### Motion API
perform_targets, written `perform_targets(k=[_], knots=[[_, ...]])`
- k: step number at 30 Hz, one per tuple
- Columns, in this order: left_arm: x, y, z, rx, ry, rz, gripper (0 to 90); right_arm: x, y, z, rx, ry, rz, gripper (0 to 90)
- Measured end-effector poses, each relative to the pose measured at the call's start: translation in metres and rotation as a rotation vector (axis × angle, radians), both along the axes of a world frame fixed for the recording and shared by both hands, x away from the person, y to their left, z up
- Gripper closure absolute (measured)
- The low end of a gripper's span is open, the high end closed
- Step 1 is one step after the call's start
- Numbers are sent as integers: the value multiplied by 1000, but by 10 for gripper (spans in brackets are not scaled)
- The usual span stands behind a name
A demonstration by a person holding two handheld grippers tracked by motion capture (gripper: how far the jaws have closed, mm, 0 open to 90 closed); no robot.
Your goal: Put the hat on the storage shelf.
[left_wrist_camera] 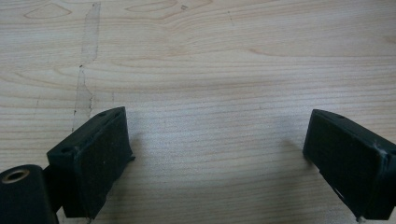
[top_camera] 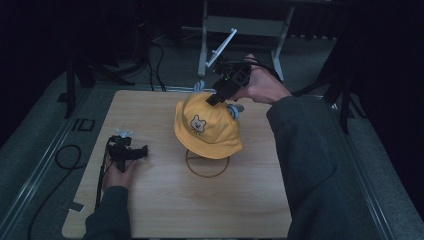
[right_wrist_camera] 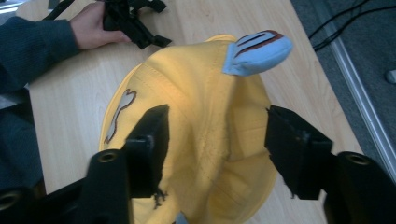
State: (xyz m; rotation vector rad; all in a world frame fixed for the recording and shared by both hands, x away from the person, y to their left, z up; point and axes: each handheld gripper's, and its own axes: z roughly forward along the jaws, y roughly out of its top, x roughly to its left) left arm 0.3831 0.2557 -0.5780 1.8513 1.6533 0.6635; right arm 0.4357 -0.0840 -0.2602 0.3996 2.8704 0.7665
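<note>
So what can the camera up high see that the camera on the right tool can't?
The high view alone gives the bear face on the yellow hat, the wooden ring under it, the person's right hand and the floor with its cables.

The right tool view alone gives the right tool's two black jaws up close, standing apart on either side of the hat's crown.

Both share the hat, its blue ear, the table and the left hand resting with the left tool.

Left claw (left_wrist_camera: 219,149) low, jaws wide apart, right claw (right_wrist_camera: 217,144) raised, jaws apparently spread
</note>
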Motion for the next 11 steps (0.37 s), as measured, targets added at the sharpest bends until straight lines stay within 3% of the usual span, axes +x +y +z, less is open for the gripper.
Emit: perform_targets(k=[4,11], knots=[[0,0,0,0,0,0,73,-1,-2,2,2,-24,-17,291],[0,0,0,1,0,0,73,-1,-2,-1,-15,-23,-34,193]])
